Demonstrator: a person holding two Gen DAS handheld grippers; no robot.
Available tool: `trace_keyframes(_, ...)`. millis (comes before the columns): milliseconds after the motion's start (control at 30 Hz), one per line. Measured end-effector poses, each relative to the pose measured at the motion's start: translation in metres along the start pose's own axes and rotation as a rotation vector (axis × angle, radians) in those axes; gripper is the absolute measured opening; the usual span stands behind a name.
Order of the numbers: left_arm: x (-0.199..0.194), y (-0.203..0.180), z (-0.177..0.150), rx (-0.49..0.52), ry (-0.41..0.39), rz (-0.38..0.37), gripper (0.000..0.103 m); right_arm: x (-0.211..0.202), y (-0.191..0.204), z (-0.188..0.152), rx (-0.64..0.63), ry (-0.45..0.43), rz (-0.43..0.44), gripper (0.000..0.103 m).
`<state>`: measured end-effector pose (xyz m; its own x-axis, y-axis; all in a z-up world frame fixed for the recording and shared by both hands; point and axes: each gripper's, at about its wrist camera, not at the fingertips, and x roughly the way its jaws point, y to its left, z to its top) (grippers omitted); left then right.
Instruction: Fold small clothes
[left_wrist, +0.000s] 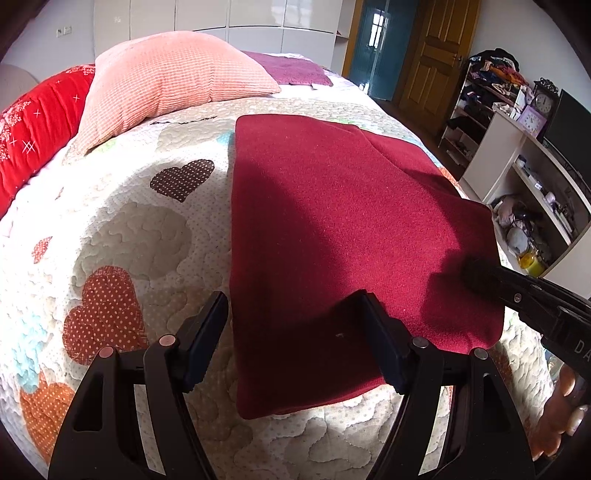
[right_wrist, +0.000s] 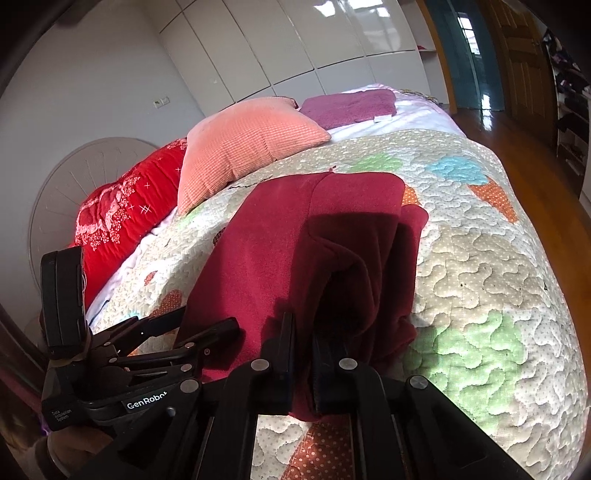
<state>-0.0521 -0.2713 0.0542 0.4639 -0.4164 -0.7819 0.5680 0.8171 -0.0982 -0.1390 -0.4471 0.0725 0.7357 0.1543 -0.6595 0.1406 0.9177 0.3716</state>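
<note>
A dark red knitted garment (left_wrist: 340, 236) lies flat on the quilted bedspread (left_wrist: 122, 229). My left gripper (left_wrist: 295, 325) is open, its jaws standing over the garment's near left edge without holding it. In the right wrist view my right gripper (right_wrist: 303, 347) is shut on the near right edge of the garment (right_wrist: 280, 236), lifting a fold of it off the bed. The right gripper also shows in the left wrist view (left_wrist: 480, 275) at the garment's right edge. The left gripper shows at the left of the right wrist view (right_wrist: 199, 325).
A pink pillow (left_wrist: 173, 77), a red quilt (left_wrist: 37, 122) and a folded purple cloth (left_wrist: 291, 70) lie at the bed's far end. White shelves (left_wrist: 524, 173) with clutter stand to the right, beyond a wooden floor (right_wrist: 535, 162).
</note>
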Motion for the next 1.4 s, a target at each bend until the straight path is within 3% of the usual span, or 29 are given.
trace_keyframes(500,0.002,-0.001,-0.002,0.006,0.008,-0.005,0.074,0.008,-0.013,-0.012,0.042,0.04,-0.01,0.006)
trace_keyframes(800,0.003,-0.005,-0.004,0.0,0.003,-0.001,0.076,-0.038,0.006,0.016,0.042,-0.099,0.043,0.008)
trace_keyframes(900,0.004,-0.006,-0.004,0.0,0.003,0.0,0.076,-0.024,0.013,0.032,0.007,-0.089,0.002,0.009)
trace_keyframes(1000,0.004,-0.006,-0.004,0.0,0.004,0.0,0.076,0.003,0.01,0.037,-0.011,-0.024,-0.038,0.008)
trace_keyframes(1100,0.004,-0.007,-0.005,0.002,0.006,-0.005,0.076,0.027,-0.005,0.027,-0.036,0.041,-0.149,0.008)
trace_keyframes(1400,0.004,-0.004,-0.004,-0.003,0.012,-0.011,0.078,0.024,-0.016,0.023,-0.014,0.045,-0.121,0.006)
